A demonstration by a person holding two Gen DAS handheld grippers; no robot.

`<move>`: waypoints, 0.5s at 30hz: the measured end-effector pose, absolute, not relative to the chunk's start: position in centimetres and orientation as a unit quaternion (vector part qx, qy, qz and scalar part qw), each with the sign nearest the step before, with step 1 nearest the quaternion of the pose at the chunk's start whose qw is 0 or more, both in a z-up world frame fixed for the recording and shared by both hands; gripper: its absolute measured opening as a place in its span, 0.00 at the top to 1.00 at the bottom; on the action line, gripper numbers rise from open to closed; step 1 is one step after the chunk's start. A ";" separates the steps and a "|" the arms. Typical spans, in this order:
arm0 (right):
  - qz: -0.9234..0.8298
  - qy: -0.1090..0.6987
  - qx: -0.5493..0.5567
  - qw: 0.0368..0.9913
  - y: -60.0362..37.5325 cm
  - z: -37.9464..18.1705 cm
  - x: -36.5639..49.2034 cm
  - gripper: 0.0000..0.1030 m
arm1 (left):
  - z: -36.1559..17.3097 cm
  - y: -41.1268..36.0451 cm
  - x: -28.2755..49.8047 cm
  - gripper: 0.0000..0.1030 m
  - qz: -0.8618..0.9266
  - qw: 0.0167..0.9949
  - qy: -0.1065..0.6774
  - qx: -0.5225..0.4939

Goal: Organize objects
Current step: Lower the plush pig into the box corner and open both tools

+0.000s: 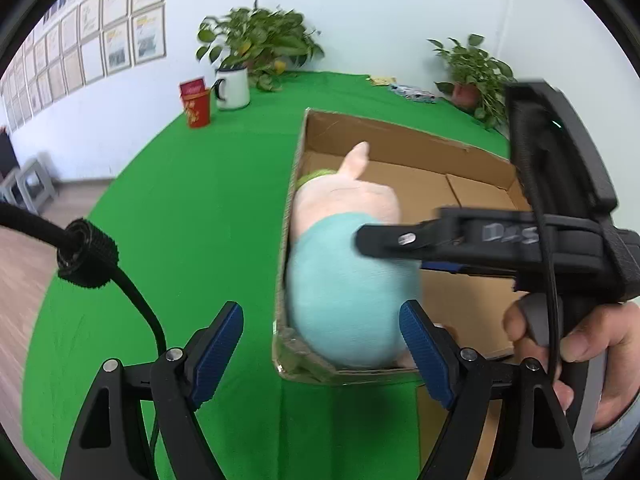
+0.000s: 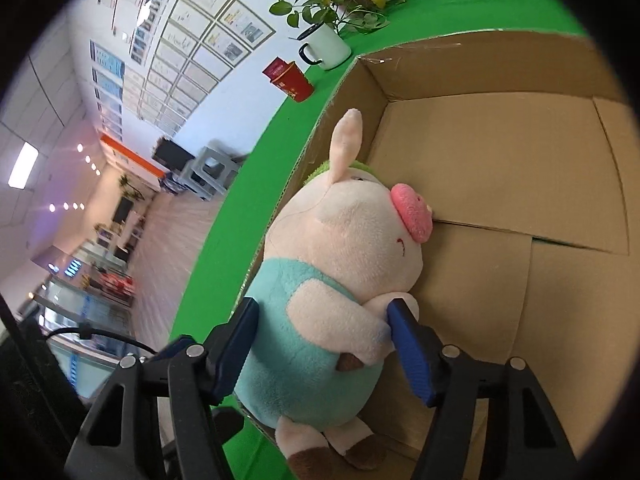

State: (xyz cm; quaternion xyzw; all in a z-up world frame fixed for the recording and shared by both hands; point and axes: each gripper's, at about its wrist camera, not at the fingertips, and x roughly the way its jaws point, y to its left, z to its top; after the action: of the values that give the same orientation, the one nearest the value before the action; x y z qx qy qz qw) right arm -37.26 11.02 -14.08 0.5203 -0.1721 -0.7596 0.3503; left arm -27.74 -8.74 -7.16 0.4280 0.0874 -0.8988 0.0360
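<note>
- Tongs of the left hand [image 1: 322, 344] stand spread and empty over the near end of the cardboard box [image 1: 384, 128].
- Right tongs [image 2: 324, 344] are parted around the plush pig [image 2: 344, 264], their pads just beside its body rather than squeezing it.
- Pig lies inside the box against its left wall.
- Box rests on the green desk [image 1: 192, 208].
- Farther back stand a red cup [image 1: 197, 108], a white mug [image 1: 234, 88] and potted plants [image 1: 260, 40].
</note>
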 end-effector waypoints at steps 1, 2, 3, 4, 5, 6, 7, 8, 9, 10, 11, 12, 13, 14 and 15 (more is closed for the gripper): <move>-0.756 -0.186 0.521 0.349 11.3 -14.3 -37.5 0.37 | -7.4 -9.3 -27.9 0.24 -0.897 0.033 0.097 0.430; -0.756 -0.195 0.520 0.348 11.5 -14.5 -37.6 0.37 | -7.7 -9.6 -27.9 0.24 -0.895 0.028 0.106 0.433; -0.759 -0.196 0.514 0.348 11.7 -14.6 -37.6 0.37 | -8.0 -9.9 -28.0 0.25 -0.891 0.017 0.118 0.438; -0.763 -0.190 0.511 0.347 11.6 -14.5 -37.6 0.37 | -8.3 -9.9 -27.9 0.26 -0.888 0.006 0.129 0.442; -0.768 -0.184 0.507 0.345 11.5 -14.5 -37.4 0.37 | -8.6 -10.0 -27.9 0.32 -0.884 -0.008 0.141 0.445; -0.773 -0.179 0.503 0.343 11.3 -14.4 -37.3 0.37 | -8.9 -10.1 -28.0 0.38 -0.882 -0.019 0.149 0.447; -0.776 -0.174 0.501 0.340 11.2 -14.4 -37.2 0.36 | -9.0 -10.1 -27.7 0.38 -0.881 -0.025 0.155 0.447; -0.778 -0.172 0.503 0.335 11.2 -14.4 -37.2 0.31 | -8.9 -10.0 -27.6 0.40 -0.882 -0.025 0.152 0.446; -0.774 -0.178 0.514 0.324 11.4 -14.7 -37.3 0.21 | -9.2 -9.9 -27.8 0.40 -0.882 -0.025 0.148 0.446; -0.765 -0.196 0.528 0.312 11.7 -15.3 -37.6 0.18 | -9.3 -9.8 -27.8 0.41 -0.883 -0.025 0.142 0.447; -0.754 -0.216 0.538 0.307 12.1 -15.8 -37.7 0.15 | -9.3 -9.7 -27.7 0.42 -0.883 -0.025 0.139 0.448; -0.746 -0.230 0.545 0.307 12.3 -16.0 -37.7 0.15 | -9.5 -9.7 -27.6 0.42 -0.883 -0.024 0.136 0.449; -0.741 -0.237 0.549 0.306 12.4 -16.1 -37.6 0.15 | -9.6 -9.7 -27.5 0.42 -0.883 -0.025 0.133 0.450; -0.741 -0.236 0.551 0.304 12.4 -15.9 -37.4 0.15 | -9.7 -9.6 -27.5 0.43 -0.883 -0.023 0.131 0.450; -0.741 -0.230 0.552 0.304 12.3 -15.6 -37.0 0.15 | -9.8 -9.6 -27.4 0.44 -0.883 -0.021 0.130 0.450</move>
State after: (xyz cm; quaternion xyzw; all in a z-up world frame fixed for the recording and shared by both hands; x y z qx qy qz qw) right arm -37.04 12.29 -15.60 0.5520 -0.2302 -0.7414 0.3044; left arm -27.43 -9.61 -9.78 0.4504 0.1304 -0.8830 -0.0214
